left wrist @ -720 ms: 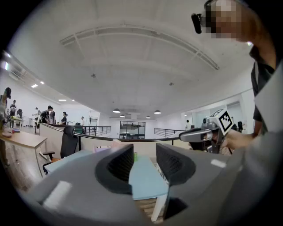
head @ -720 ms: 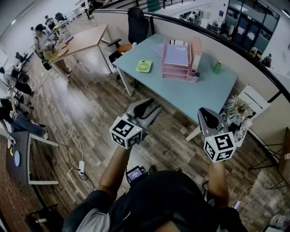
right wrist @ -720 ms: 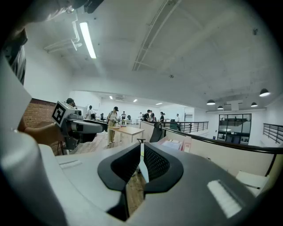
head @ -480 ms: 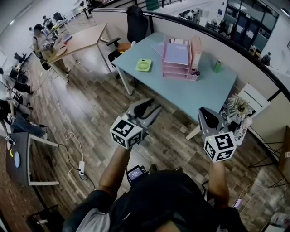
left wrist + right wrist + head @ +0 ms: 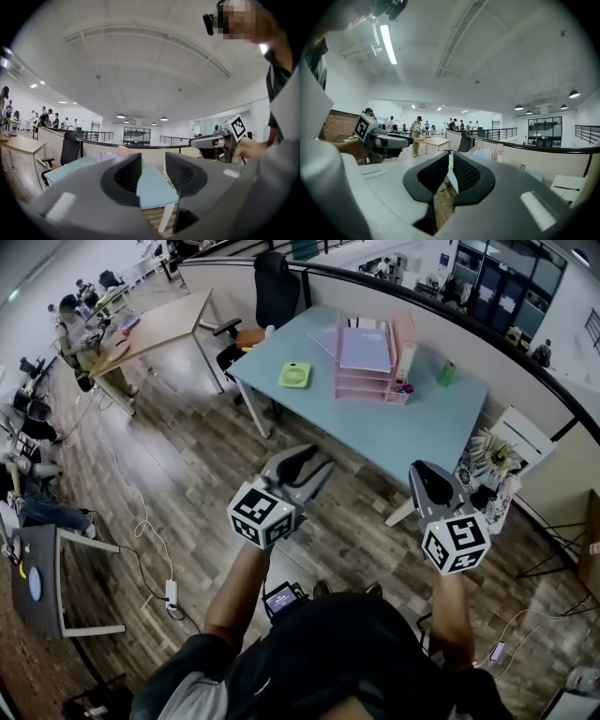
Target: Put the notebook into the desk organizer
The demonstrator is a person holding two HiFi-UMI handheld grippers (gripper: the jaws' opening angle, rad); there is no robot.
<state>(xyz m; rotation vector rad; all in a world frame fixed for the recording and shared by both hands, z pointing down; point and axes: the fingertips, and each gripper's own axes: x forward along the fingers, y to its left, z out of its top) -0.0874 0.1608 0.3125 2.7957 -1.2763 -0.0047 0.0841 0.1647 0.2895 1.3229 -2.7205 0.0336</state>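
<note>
A lavender notebook (image 5: pixel 364 348) lies on top of the pink desk organizer (image 5: pixel 370 387), which stands on the light blue table (image 5: pixel 412 432) well ahead of me. Both grippers hang over the wooden floor, short of the table's near edge. My left gripper (image 5: pixel 314 461) is open with nothing between its pads (image 5: pixel 129 174). My right gripper (image 5: pixel 422 471) is shut and empty, its pads (image 5: pixel 461 174) meeting. The left gripper view catches the right gripper (image 5: pixel 213 140) off to the side. The right gripper view shows the organizer (image 5: pixel 487 153) far off.
On the table are a green square object (image 5: pixel 295 375) and a green bottle (image 5: pixel 447 373). A black office chair (image 5: pixel 277 287) stands at its far end and a wooden desk (image 5: pixel 159 324) with seated people to the left. A white chair (image 5: pixel 502 460) holds clutter at the right.
The head view has drifted a little, so the table and room sit slightly lower-left. Both grippers stay where they were, with the jaws unchanged.
</note>
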